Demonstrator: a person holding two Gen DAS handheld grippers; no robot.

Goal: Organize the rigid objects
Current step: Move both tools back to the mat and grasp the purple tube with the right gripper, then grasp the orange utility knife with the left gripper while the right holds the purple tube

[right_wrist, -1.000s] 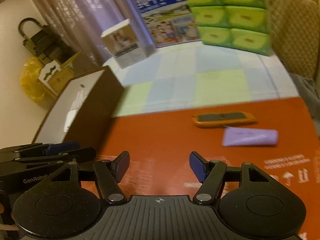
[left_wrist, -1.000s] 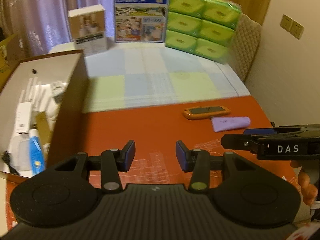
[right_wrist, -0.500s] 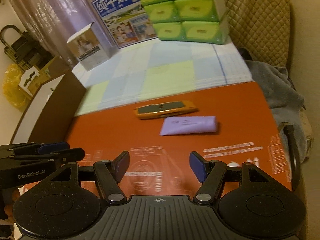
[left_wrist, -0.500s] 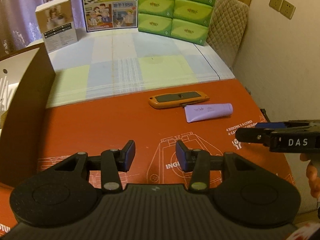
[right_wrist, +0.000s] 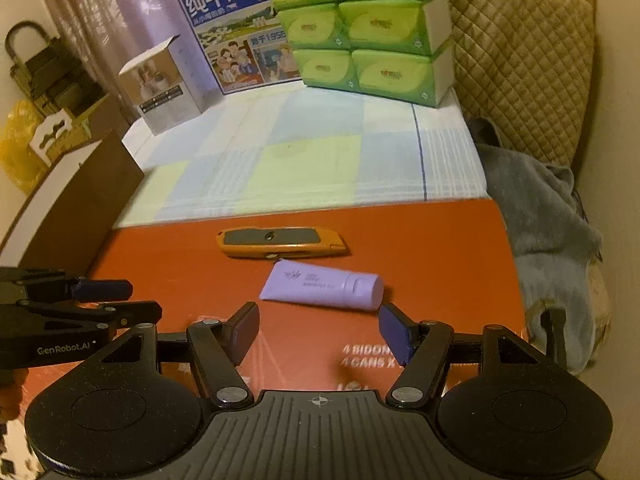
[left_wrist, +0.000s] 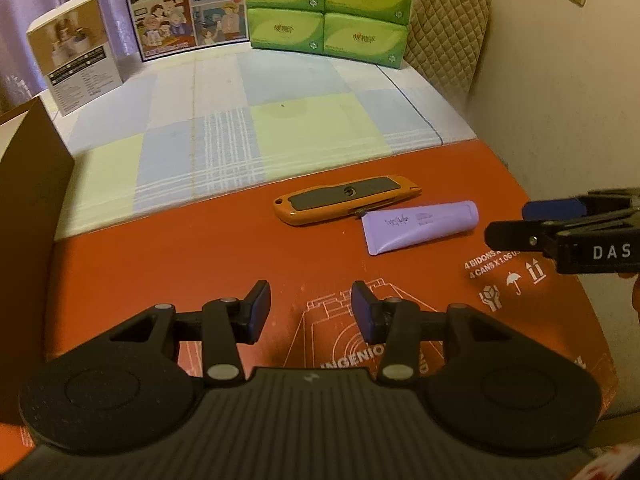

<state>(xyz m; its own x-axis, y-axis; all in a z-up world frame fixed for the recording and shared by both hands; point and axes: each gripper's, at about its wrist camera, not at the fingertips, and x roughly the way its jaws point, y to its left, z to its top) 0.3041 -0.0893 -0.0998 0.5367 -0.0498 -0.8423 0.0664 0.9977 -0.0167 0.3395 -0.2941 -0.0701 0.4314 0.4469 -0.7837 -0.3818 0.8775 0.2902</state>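
An orange utility knife (left_wrist: 346, 205) (right_wrist: 280, 243) lies on the red cardboard sheet (left_wrist: 180, 264), with a lilac tube (left_wrist: 420, 227) (right_wrist: 322, 287) just in front of it. My left gripper (left_wrist: 306, 312) is open and empty, hovering short of the knife. My right gripper (right_wrist: 318, 328) is open and empty, its fingertips just short of the tube. The right gripper shows at the right edge of the left wrist view (left_wrist: 560, 224); the left gripper shows at the left of the right wrist view (right_wrist: 80, 300).
A brown cardboard box (left_wrist: 28, 208) (right_wrist: 72, 204) stands at the left. At the back stand a small white box (left_wrist: 74, 68), a milk carton case (left_wrist: 184, 8) and stacked green tissue packs (left_wrist: 324, 12). A grey cloth (right_wrist: 540, 216) lies at the right, by the wall.
Both grippers have moved right and forward, away from the brown box and toward the knife and tube. The right gripper now sits close to the tube. Both stayed open.
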